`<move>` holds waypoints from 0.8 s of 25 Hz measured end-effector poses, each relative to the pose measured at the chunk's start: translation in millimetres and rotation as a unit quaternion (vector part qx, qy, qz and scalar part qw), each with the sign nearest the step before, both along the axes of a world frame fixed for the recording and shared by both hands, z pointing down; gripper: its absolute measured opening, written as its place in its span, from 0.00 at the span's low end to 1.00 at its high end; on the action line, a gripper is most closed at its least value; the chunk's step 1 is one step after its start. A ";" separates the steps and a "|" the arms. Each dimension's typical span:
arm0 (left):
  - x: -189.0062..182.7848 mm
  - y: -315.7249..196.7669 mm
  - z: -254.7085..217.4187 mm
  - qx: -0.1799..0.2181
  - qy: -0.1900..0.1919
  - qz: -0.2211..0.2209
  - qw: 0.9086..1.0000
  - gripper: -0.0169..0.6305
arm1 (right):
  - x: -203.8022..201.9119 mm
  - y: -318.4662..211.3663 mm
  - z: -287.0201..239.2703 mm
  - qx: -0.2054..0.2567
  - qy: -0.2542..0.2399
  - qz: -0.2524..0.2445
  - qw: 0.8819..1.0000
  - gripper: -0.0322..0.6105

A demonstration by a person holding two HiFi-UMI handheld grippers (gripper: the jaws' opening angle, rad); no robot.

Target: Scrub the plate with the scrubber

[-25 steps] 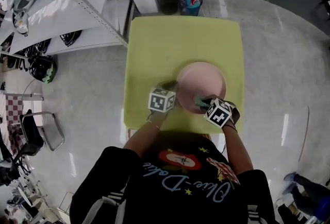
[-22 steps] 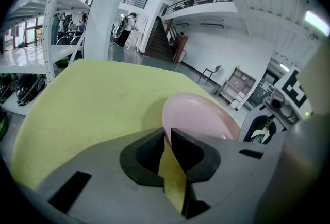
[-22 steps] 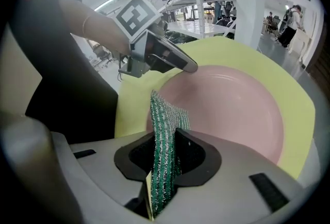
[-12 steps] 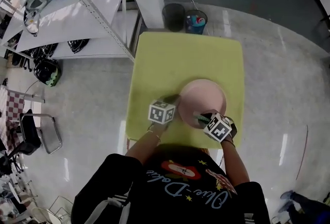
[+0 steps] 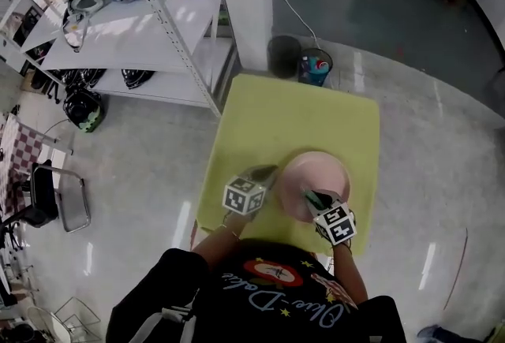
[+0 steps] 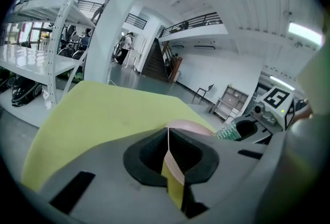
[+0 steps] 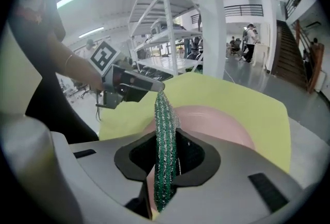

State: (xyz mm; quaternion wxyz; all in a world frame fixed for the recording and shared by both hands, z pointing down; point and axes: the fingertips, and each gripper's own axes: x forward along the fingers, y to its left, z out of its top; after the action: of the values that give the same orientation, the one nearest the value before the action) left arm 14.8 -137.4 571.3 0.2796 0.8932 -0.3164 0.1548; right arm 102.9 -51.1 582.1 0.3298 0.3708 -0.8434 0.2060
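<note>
Plate [image 5: 316, 176], pink, rigid, which I judge light and slick, at the near right of the yellow table [image 5: 292, 121], best held by its rim, where my left gripper [image 5: 267, 173] has just been closing, seemingly on that thin edge; scrubber [image 7: 165, 115], soft green mesh, clamped in my right gripper [image 5: 317, 200] at its near rim.

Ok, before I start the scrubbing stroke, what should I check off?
1. Scrubber gripped by the right hand-held gripper: ok, the jaws clamp it and it sticks out past them.
2. Left hand-held gripper on the plate: ok, its jaws have just been closing and a pink edge shows between them.
3. Scrubber touching the plate: cannot tell.
4. Plate flat on the table: cannot tell.
5. Scrubber apart from the left hand-held gripper's tip: cannot tell, they overlap in the right gripper view.
</note>
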 end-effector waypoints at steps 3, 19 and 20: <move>-0.6 4.8 -16.9 0.013 0.010 0.009 1.000 0.03 | 0.9 -8.2 -17.3 0.028 -0.014 0.029 0.999 0.15; -0.3 3.2 -127.7 0.154 0.008 0.052 0.987 0.03 | 24.7 -37.0 -129.8 0.165 -0.123 0.166 0.965 0.15; 1.2 5.1 -132.7 0.161 0.009 0.054 0.985 0.03 | 25.0 -37.4 -136.3 0.172 -0.126 0.169 0.962 0.15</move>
State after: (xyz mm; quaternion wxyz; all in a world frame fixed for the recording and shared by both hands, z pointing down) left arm 15.9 -132.3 438.6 0.1265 0.9438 -0.2855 0.1085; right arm 127.9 -88.5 445.8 0.1119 0.5305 -0.8258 0.1555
